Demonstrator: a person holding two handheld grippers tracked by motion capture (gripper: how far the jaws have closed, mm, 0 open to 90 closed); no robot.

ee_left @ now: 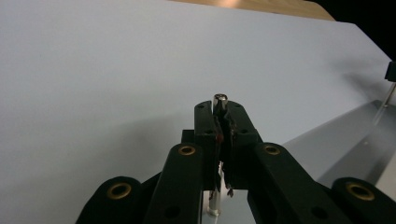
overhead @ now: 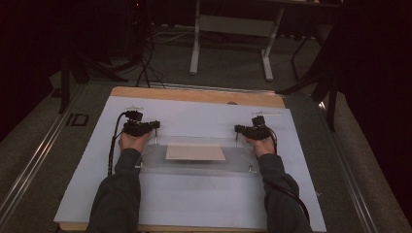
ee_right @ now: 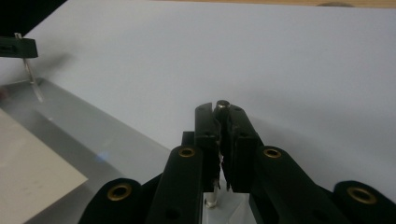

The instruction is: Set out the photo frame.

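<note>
Both claws clamped on upright metal pins of a clear tray.
Left claw [overhead: 156,127] grips the left pin [ee_left: 220,100], right claw [overhead: 236,129] the right pin [ee_right: 222,105] — each at a far corner of the tray [overhead: 194,165], mid-bench, a beige sheet [overhead: 195,152] on it — pale board [overhead: 194,114] beyond.

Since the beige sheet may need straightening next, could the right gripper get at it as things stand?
Probably not right away. The right gripper is shut on a metal post at the clear panel's corner, so it would have to let go first. The beige sheet also looks to lie under or inside that panel, though I cannot tell which.
</note>
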